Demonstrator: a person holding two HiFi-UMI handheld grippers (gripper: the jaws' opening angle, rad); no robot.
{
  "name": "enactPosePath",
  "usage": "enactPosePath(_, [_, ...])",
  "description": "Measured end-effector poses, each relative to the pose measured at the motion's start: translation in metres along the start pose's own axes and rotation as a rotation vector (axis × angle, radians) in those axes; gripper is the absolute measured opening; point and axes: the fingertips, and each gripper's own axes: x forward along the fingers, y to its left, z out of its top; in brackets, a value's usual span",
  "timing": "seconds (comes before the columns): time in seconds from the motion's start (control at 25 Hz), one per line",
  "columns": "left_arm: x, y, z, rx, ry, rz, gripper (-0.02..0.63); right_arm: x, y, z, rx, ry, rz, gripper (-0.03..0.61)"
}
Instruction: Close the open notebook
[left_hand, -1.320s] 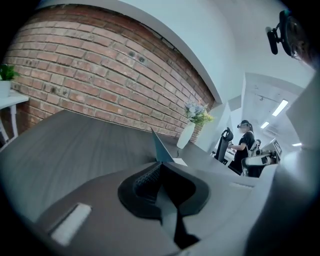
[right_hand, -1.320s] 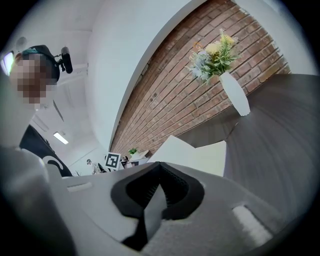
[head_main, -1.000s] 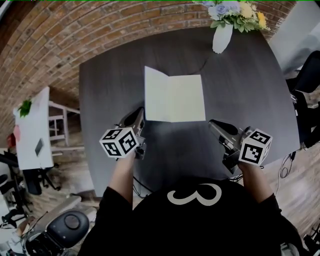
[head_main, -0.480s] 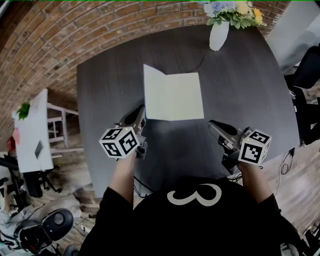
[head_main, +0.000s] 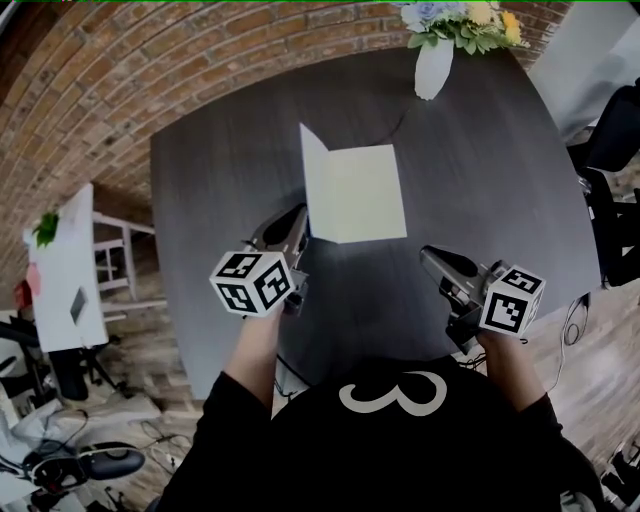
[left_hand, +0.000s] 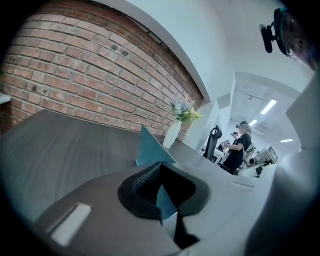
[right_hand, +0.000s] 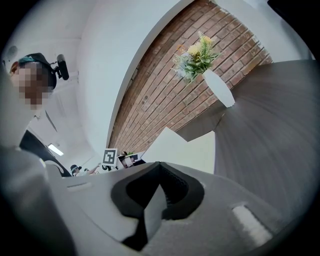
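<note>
since the earlier frame the left gripper (head_main: 297, 222) has advanced ahead and inward to the near left corner of the notebook (head_main: 360, 195), and the left leaf (head_main: 315, 185) has risen from flat to a steep tilt. the right gripper (head_main: 432, 255) has kept its station.

left gripper: jaws clenched together, nothing between them in the left gripper view (left_hand: 160, 197). the raised left leaf (left_hand: 150, 150) stands as a sharp triangle just beyond its tip. whether the tip touches the leaf's lower edge cannot be told.

right gripper: jaws clenched together, nothing between them in the right gripper view (right_hand: 152, 205). the notebook (right_hand: 185, 150) lies ahead and to its left, apart from the tip. the right leaf (head_main: 368, 192) rests flat on the surface (head_main: 220, 180), with its near right corner ahead of this gripper.

edges: the notebook's near edge runs across just ahead of the left gripper and farther ahead of the right one. the spine fold sits just inward of the left gripper's tip.

open room: bare surface lies outward of the left gripper, between the two grippers, and outward of the right gripper up to the surface's rim. beyond the notebook, well ahead of both grippers, a white vase (head_main: 433, 68) with flowers (head_main: 455, 20) stands at the far edge, before a brick wall (left_hand: 75, 65).
</note>
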Motion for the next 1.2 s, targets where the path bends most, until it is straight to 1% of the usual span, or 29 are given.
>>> enactPosePath(0.2, [0.018, -0.017, -0.003, 0.043, 0.029, -0.032, 0.012, -0.005, -0.006, 0.000, 0.012, -0.009, -0.014, 0.002])
enactPosePath(0.32, [0.028, -0.026, -0.007, 0.097, 0.054, -0.037, 0.012, -0.009, -0.010, 0.001, 0.017, -0.015, -0.024, 0.002])
enactPosePath(0.4, [0.034, -0.031, -0.010, 0.117, 0.068, -0.044, 0.012, -0.011, -0.013, 0.001, 0.020, -0.019, -0.028, 0.002])
enactPosePath(0.8, [0.062, -0.040, -0.032, 0.138, 0.142, -0.063, 0.012, -0.014, -0.025, 0.003, 0.037, -0.021, -0.039, 0.002])
enactPosePath(1.2, [0.086, -0.041, -0.063, 0.191, 0.239, -0.055, 0.012, -0.014, -0.038, 0.003, 0.057, -0.019, -0.042, 0.002])
